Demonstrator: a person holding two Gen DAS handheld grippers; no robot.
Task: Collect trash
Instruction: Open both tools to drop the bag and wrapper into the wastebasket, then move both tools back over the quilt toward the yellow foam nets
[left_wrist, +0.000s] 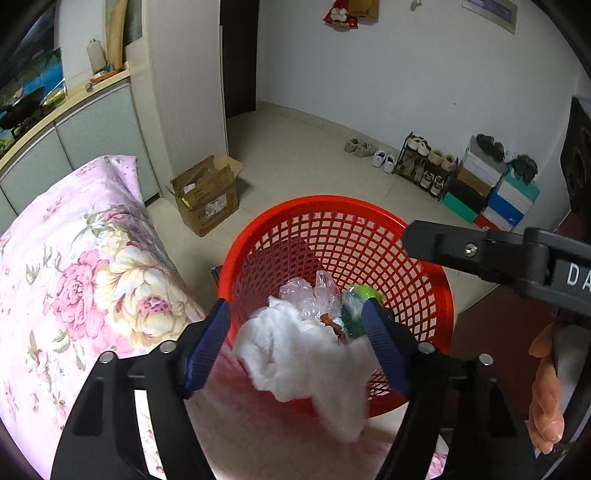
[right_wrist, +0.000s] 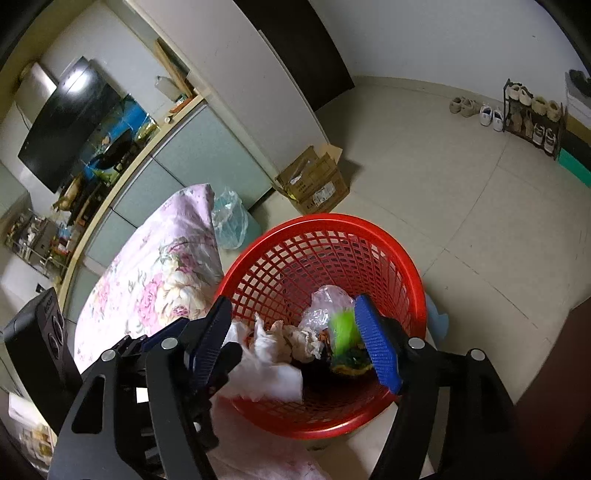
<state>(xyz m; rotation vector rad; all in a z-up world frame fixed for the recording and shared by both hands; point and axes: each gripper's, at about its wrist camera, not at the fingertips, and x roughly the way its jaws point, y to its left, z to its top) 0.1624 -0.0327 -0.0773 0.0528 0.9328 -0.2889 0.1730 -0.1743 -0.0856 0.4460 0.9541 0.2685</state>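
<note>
Pale floor tiles surround the red basket (left_wrist: 436, 258); over it both tools, left tool (left_wrist: 295, 347) and right tool (right_wrist: 295, 343), gape wide, empty. White tissue (left_wrist: 295, 365), seemingly dropping inside, is light, soft, pinchable anywhere.

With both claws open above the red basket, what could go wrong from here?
1. The white tissue hangs over the near rim of the red basket, blurred between the open left claw. It may slide outside, onto the floral cloth.
2. The green wrapper, blurred beside one finger of the open right claw, may catch on it instead of dropping in.
3. The two claws are close together, so they may bump.
</note>
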